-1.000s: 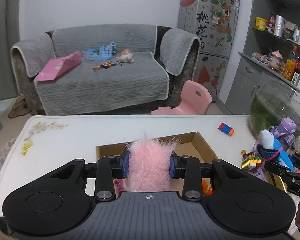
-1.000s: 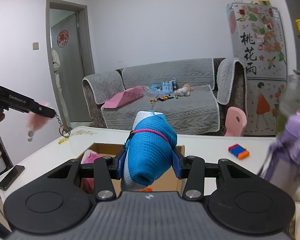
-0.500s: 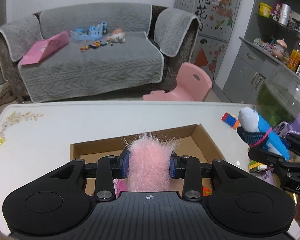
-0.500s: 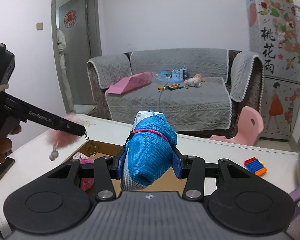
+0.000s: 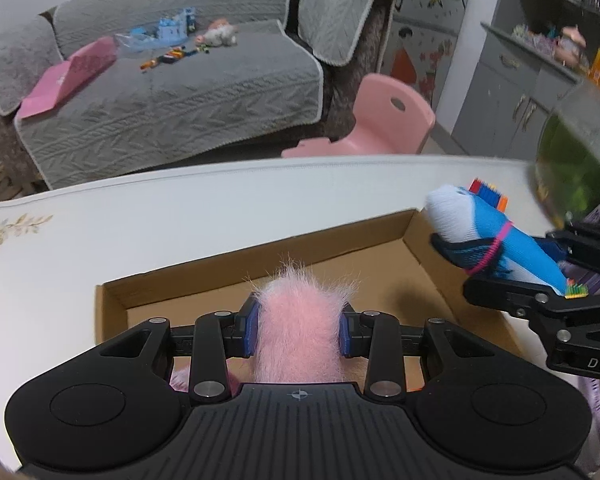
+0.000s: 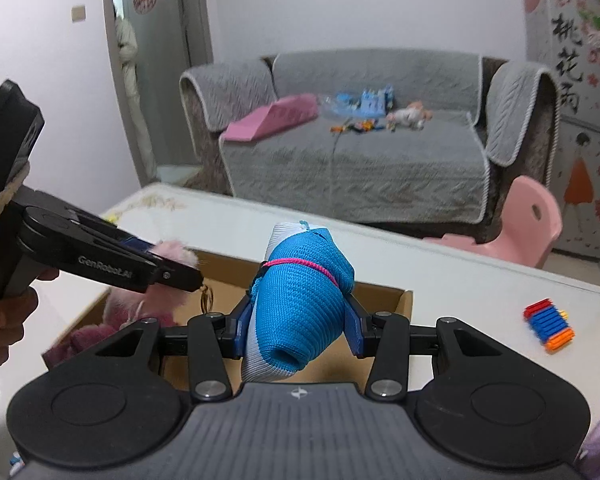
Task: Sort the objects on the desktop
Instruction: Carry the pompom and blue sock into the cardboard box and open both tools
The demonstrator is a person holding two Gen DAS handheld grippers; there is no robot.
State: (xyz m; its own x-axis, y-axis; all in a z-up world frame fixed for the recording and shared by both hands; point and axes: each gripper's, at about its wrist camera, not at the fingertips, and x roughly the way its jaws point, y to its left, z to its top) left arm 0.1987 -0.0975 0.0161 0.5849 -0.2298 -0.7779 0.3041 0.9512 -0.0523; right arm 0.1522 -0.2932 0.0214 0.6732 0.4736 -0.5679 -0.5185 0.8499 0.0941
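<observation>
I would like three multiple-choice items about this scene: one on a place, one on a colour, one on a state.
1. Where is the left tool?
A. over the cardboard box
B. over the sofa
C. under the table

2. What colour is the furry keychain it grips?
A. green
B. pink
C. black

3. What state is the right tool in?
A. wide open, empty
B. out of view
C. shut on the blue knitted roll

Answers: 1 A, the box floor lies below its fingers; 2 B, pink fur shows; 3 C, both fingers press the roll.

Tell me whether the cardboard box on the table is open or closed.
Open. The cardboard box has no lid or flaps over it; its brown floor shows in the left wrist view, and pink fluffy items lie inside at one end.
</observation>
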